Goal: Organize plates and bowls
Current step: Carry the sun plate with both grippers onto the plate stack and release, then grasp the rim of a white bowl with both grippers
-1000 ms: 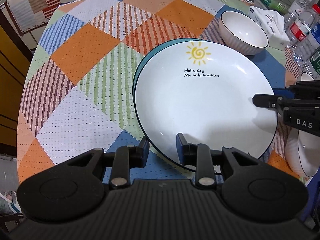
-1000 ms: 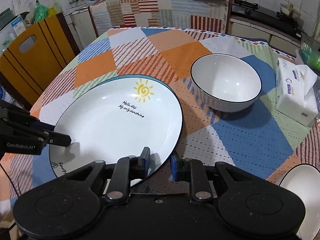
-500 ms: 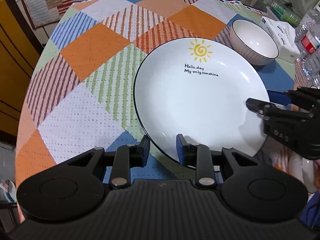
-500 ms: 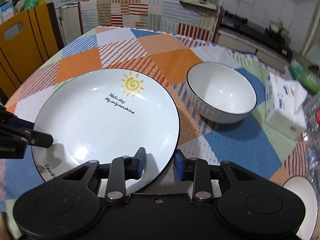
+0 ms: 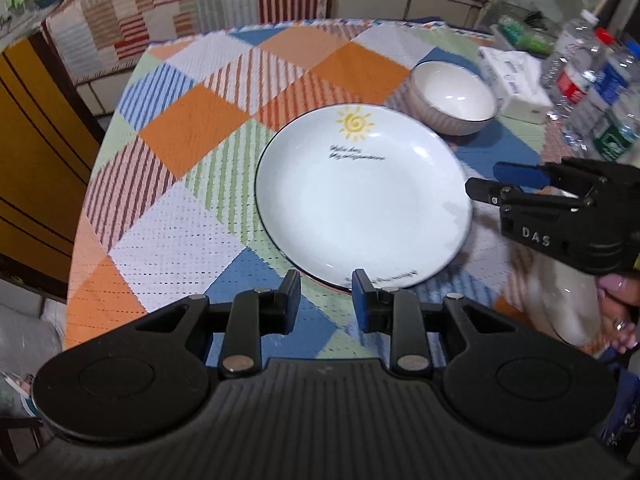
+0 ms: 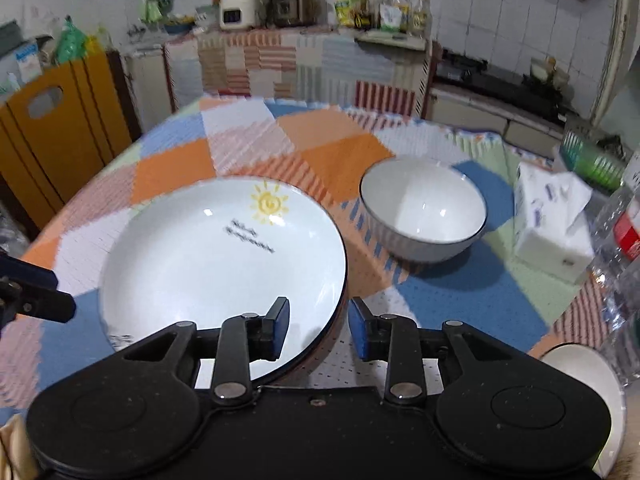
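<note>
A white plate with a yellow sun print point(image 5: 360, 196) point(image 6: 224, 252) lies on the checked tablecloth, stacked on another plate whose rim shows beneath it. A white bowl with a dark rim point(image 5: 452, 100) point(image 6: 424, 212) stands behind it to the right. My left gripper point(image 5: 326, 298) is open, just clear of the plate's near edge. My right gripper point(image 6: 314, 326) is open, its fingers to either side of the plate's near right rim and not closed on it; it shows from the side in the left wrist view point(image 5: 480, 190). A second white bowl point(image 6: 588, 376) sits by my right hand.
A tissue box point(image 6: 552, 224) point(image 5: 516, 80) stands right of the bowl. Water bottles point(image 5: 592, 80) crowd the table's right edge. A yellow chair point(image 6: 48, 128) stands at the left side. A counter with appliances point(image 6: 296, 12) runs behind the table.
Both grippers have opened wider and drawn back and up from the plate. The plate now rests on the lower plate, free of both grippers.
</note>
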Action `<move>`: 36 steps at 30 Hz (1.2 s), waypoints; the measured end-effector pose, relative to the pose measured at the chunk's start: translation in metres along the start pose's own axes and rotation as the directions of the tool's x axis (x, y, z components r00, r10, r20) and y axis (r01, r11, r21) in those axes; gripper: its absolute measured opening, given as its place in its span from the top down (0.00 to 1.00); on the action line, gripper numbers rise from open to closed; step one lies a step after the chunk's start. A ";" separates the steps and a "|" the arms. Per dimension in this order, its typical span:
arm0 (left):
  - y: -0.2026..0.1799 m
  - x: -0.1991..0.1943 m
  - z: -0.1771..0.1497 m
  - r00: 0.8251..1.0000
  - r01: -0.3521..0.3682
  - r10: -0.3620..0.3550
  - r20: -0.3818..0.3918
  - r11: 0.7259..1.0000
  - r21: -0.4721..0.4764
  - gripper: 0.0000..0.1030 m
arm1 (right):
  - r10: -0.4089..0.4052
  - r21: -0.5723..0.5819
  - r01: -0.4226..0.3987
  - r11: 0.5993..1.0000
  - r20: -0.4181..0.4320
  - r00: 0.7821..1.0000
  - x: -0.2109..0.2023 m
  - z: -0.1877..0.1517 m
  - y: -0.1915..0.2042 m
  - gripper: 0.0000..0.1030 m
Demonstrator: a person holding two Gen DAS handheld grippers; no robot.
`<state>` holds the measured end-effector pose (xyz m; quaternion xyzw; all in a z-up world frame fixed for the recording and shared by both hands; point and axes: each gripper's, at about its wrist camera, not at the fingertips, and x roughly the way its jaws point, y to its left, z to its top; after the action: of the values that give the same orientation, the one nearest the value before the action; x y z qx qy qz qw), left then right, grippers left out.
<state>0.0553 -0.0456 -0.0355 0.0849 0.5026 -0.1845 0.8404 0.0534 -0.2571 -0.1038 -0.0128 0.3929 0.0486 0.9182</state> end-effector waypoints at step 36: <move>-0.134 0.014 -0.053 0.970 0.243 -0.244 -0.006 0.962 0.126 0.39 | 0.107 -0.170 -0.106 0.980 0.002 0.994 -0.116 -0.152 -0.070 0.11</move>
<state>-0.0347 -0.1538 -0.0674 0.0743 0.4926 -0.3181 0.8066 -0.1285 -0.3455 -0.1264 -0.0697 0.3824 0.1310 0.9120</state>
